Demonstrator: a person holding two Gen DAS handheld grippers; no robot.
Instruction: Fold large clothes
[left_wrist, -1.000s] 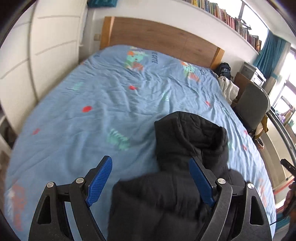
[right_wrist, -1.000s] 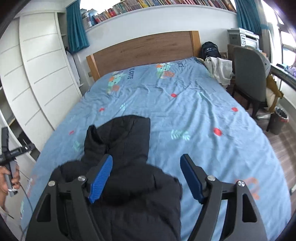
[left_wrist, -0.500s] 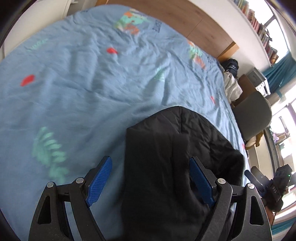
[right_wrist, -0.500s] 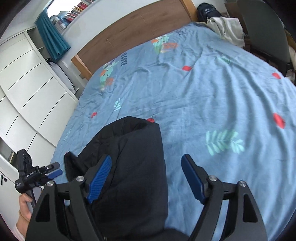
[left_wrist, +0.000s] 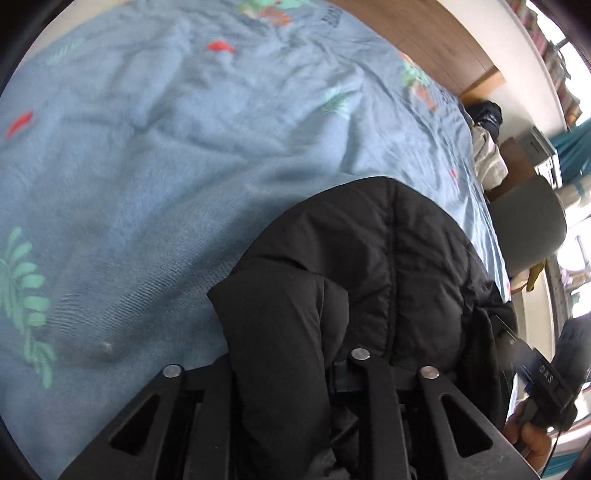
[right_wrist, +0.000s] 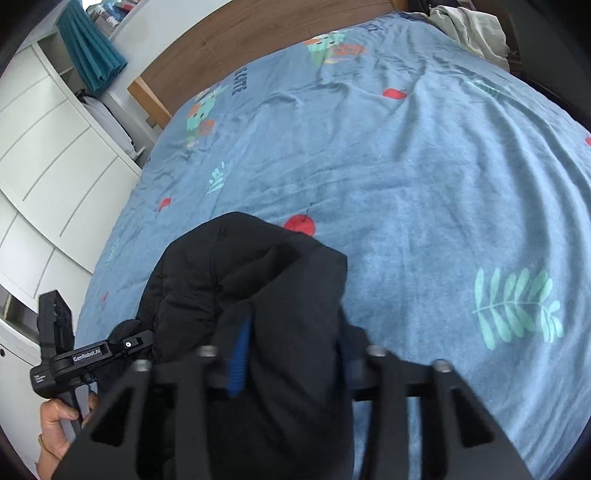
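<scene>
A black puffer jacket (left_wrist: 369, 266) lies bunched on the blue bedsheet (left_wrist: 147, 166), hood end pointing toward the headboard. My left gripper (left_wrist: 284, 369) is shut on a thick fold of the jacket; its pads are buried in the fabric. In the right wrist view the jacket (right_wrist: 229, 280) fills the lower middle, and my right gripper (right_wrist: 291, 350) is shut on another fold, with one blue pad (right_wrist: 240, 354) showing. The right gripper shows at the left view's lower right (left_wrist: 546, 380); the left gripper shows at the right view's lower left (right_wrist: 96, 354).
The patterned blue sheet (right_wrist: 424, 184) covers the whole bed, with a wooden headboard (right_wrist: 266, 44) at the far end. White wardrobe doors (right_wrist: 48, 155) run along one side. A grey chair (left_wrist: 532, 221) and pale clothes (left_wrist: 487, 155) stand at the other side.
Both grippers have dropped onto the jacket and closed from wide open onto folds of it. The cameras now sit much closer to the bed.
</scene>
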